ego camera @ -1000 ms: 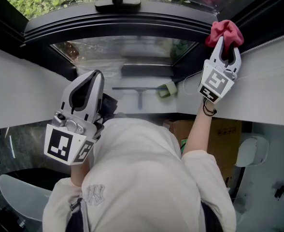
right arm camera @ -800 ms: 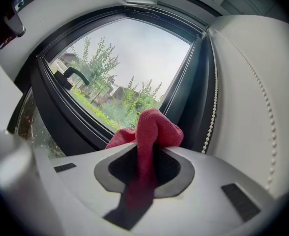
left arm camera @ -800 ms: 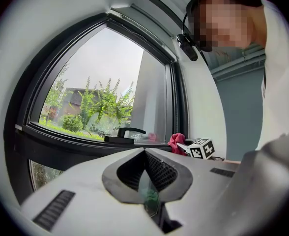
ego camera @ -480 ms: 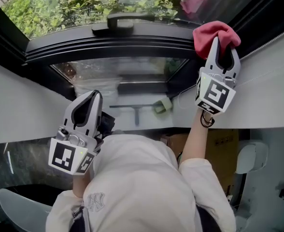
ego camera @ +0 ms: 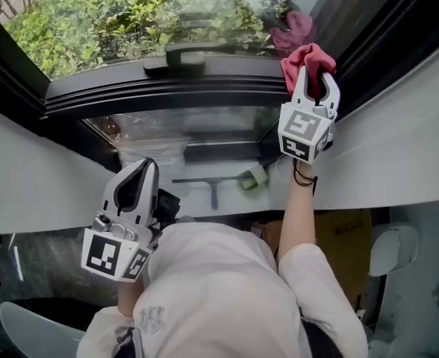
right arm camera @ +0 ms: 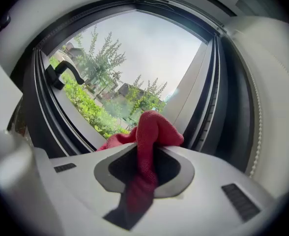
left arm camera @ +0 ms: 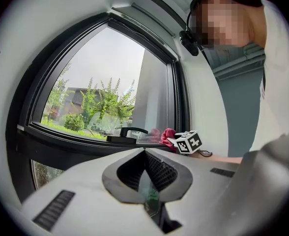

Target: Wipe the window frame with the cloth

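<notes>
The right gripper's [ego camera: 314,74] jaws pinch the red cloth [ego camera: 307,57] at the right end of the window frame [ego camera: 167,89], whose rail runs away leftward. The left gripper [ego camera: 147,164] hangs low, jaws together, empty.

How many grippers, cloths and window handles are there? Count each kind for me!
Hand-held grippers: 2, the left hand-held gripper and the right hand-held gripper
Red cloth: 1
Window handle: 1
Total: 4

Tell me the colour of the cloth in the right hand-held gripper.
Red; the cloth shows best in the right gripper view.
</notes>
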Demonstrator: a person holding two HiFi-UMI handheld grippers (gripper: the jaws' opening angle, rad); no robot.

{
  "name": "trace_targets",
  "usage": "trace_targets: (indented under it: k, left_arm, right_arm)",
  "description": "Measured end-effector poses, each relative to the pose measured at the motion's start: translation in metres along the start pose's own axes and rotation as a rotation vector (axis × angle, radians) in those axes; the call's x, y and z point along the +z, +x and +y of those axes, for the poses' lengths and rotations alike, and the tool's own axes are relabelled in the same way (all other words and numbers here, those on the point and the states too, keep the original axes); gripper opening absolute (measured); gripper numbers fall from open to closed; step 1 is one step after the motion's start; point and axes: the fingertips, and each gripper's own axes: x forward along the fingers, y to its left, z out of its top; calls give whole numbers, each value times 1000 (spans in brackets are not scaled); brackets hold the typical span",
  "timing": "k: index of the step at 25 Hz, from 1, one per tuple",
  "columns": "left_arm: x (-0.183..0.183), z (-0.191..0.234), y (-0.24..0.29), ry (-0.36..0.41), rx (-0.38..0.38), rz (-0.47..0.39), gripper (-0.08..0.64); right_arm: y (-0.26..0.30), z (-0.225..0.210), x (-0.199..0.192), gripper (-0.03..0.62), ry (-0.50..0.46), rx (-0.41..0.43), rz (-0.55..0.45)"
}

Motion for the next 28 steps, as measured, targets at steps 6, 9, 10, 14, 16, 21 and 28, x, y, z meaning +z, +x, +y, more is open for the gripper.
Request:
trace_targets:
  k: [6,9,10,14,16,21,28]
  left_arm:
    - [-2,-3,6,0,-13,8,8]
    - [-5,-6,8,-4,-27,17,8]
    - [-6,-8,9,-5,-31,19,8]
    - [-5,-10,9,-1,-37,21,8]
    - [-4,-10,9,3,-34,21,9]
    - [-2,-7,9,23,-25,17,9]
    - [-1,4,-2,45,17,22,8]
  right_arm:
    - [4,1,-6,85,-12,-18,50]
    - [3,3,-8,84,20,-11,61]
    - [3,3,-8,84,39,-7,59]
    - [1,3,-11,83,130,7,46]
    - [1,4,-13,83,146,13,56]
    - [3,2,-15,83,149,17,62]
    - [4,3,-15,83,178,16,71]
